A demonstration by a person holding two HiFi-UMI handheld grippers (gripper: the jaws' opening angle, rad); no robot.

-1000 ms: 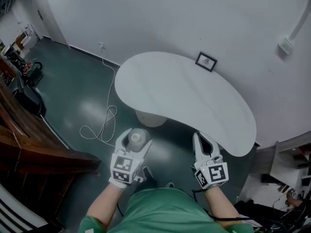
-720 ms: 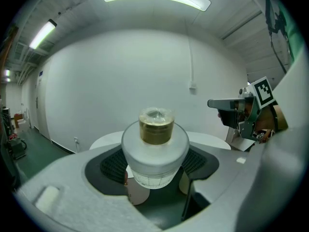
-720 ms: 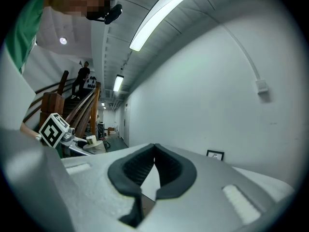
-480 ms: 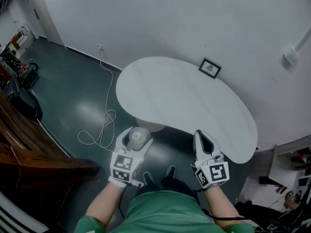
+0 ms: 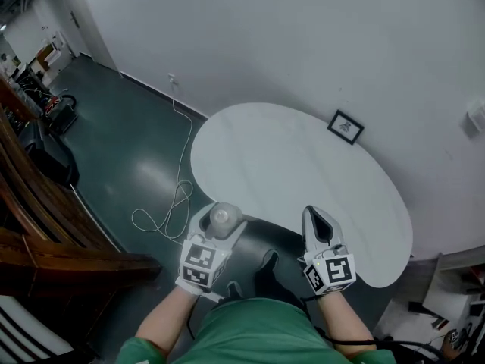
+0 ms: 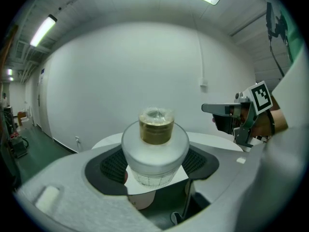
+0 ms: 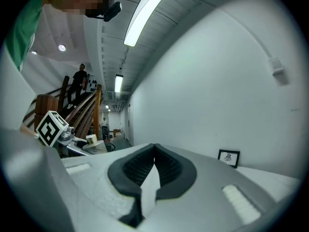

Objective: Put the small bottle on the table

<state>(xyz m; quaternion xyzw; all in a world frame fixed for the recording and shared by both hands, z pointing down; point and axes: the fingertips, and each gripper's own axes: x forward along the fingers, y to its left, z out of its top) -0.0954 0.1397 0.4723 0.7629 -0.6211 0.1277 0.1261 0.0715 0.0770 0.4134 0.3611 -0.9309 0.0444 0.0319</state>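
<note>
Small bottle (image 5: 225, 217) sits upright in the left claw (image 5: 220, 222). In the head view it has drawn closer, from short of the white counter (image 5: 303, 165) to its near edge, so placing looks close. Left gripper view: the pads clamp the bottle's body. Right gripper view: the right claw (image 7: 153, 164) is closed together, empty.

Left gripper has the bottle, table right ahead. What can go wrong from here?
1. The small bottle sits about at the table's near rim; set down here, it might tip off onto the floor.
2. The left gripper holds it by its round body with jaws wide; it may slip or tilt on release.
</note>
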